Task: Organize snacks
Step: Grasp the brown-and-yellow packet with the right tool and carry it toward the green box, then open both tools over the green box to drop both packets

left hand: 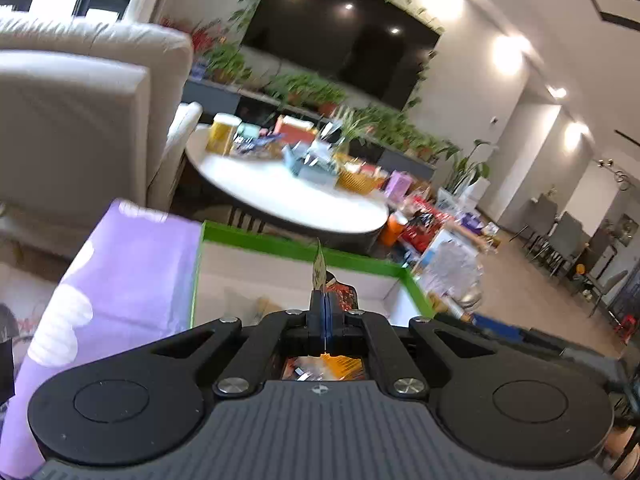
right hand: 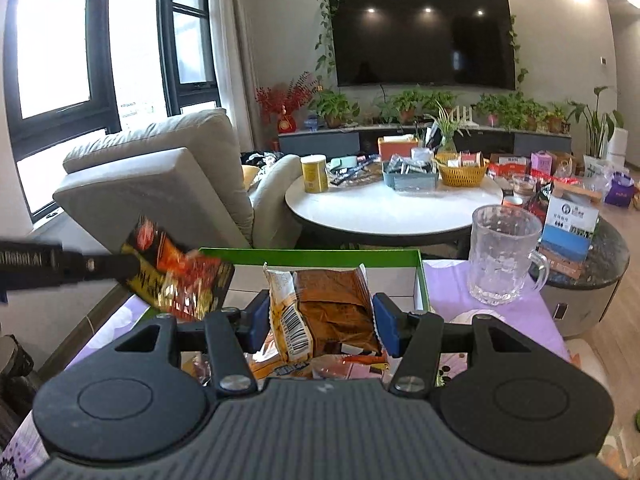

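Fingers of the right gripper (right hand: 322,322), faced with blue pads, are clamped on a crinkled brown-and-yellow foil snack packet (right hand: 326,312) whose barcode side faces the camera; the packet is held upright just in front of the near edge of the green-rimmed, white-lined cardboard box (right hand: 316,257). Fingers of the left gripper (left hand: 322,304) are pressed fully together on the thin sealed edge of a glossy red, black and gold snack packet (right hand: 176,278), which is seen edge-on from the left wrist and hangs tilted at the box's left corner in the right wrist view.

Judged from this, both packets are being carried to the box for sorting. For the step to go well, each packet is best brought over the box's open interior before being let go, and lowered close to the white floor so that the light foil does not flutter out over the rim. The two packets are best set in separate spots, the flat faces laid down.

Both packets are soft, crushable film with serrated seals, and little force is needed. A ribbed clear glass mug (right hand: 504,256) stands just right of the box on the lilac printed cloth (right hand: 452,288); it is rigid and tippable, so a wide swing on that side is best avoided. Further loose packets (right hand: 348,364) lie below the box's near edge.
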`<state>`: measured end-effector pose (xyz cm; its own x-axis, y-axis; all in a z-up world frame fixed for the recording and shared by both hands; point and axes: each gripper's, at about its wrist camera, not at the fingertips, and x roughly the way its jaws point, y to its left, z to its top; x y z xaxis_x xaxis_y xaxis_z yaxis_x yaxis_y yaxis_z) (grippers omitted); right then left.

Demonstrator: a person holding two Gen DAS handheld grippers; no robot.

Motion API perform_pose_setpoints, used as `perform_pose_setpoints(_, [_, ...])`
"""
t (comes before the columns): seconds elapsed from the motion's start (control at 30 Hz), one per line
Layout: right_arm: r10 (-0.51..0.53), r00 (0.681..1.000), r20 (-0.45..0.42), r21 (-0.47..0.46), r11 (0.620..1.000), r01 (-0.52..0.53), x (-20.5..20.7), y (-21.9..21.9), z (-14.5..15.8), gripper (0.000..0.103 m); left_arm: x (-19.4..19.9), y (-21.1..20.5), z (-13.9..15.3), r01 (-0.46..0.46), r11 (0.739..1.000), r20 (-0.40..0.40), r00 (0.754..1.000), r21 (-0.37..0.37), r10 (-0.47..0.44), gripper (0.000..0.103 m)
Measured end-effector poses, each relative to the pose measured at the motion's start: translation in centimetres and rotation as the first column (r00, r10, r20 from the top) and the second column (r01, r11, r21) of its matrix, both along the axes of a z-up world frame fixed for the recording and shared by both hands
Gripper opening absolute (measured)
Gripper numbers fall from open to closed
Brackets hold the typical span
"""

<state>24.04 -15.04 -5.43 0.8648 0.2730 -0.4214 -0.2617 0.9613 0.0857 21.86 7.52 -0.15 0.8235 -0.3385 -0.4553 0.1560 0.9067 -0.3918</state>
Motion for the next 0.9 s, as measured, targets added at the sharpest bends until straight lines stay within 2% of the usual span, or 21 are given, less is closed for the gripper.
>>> perform_pose_setpoints(0.23, [-0.022, 0.999, -0.034, 0.017, 1.0, 0.022, 1.9, 0.3, -1.0, 0.06, 1.8, 0.5, -1.8, -0.013, 1.0, -0.06, 0.998, 0.007, 0.013, 0.001])
perform_pose_setpoints(0.3, [-0.032, 0.999, -0.032, 0.028, 0.999, 0.033, 2.1, 0.3, -1.1, 0.064, 2.1, 0.4, -2.3, -0.013, 1.0, -0.086, 0.996, 0.015, 0.014, 0.009])
perform_pose_setpoints(0.33, [-0.045, 0.999, -0.029, 0.031, 0.998, 0.046, 2.1, 0.3, -1.3, 0.067, 2.2, 0.3, -2.5, -0.013, 1.0, -0.096, 0.995, 0.021, 0.015, 0.019])
perform_pose_setpoints(0.37, [-0.057, 0.998, -0.023, 0.029, 0.998, 0.057, 2.2, 0.3, -1.3, 0.073, 2.2, 0.2, -2.7, -0.012, 1.0, -0.107, 0.994, 0.028, 0.015, 0.029])
perform_pose_setpoints(0.43, [-0.074, 0.997, -0.004, 0.028, 0.997, 0.074, 1.8, 0.3, -1.2, 0.084, 2.1, 0.1, -2.8, -0.021, 0.999, -0.117, 0.993, 0.038, 0.025, 0.037])
perform_pose_setpoints(0.5, [-0.078, 0.997, 0.002, 0.034, 0.996, 0.078, 1.6, 0.4, -1.1, 0.088, 1.7, 0.0, -2.7, -0.024, 0.999, -0.115, 0.993, 0.047, 0.03, 0.038])
perform_pose_setpoints(0.9, [-0.066, 0.998, -0.021, 0.072, 0.995, 0.067, -0.3, -0.6, -0.3, 0.088, -2.6, 2.1, -0.8, -0.036, 0.998, -0.071, 0.997, 0.047, 0.039, 0.042])
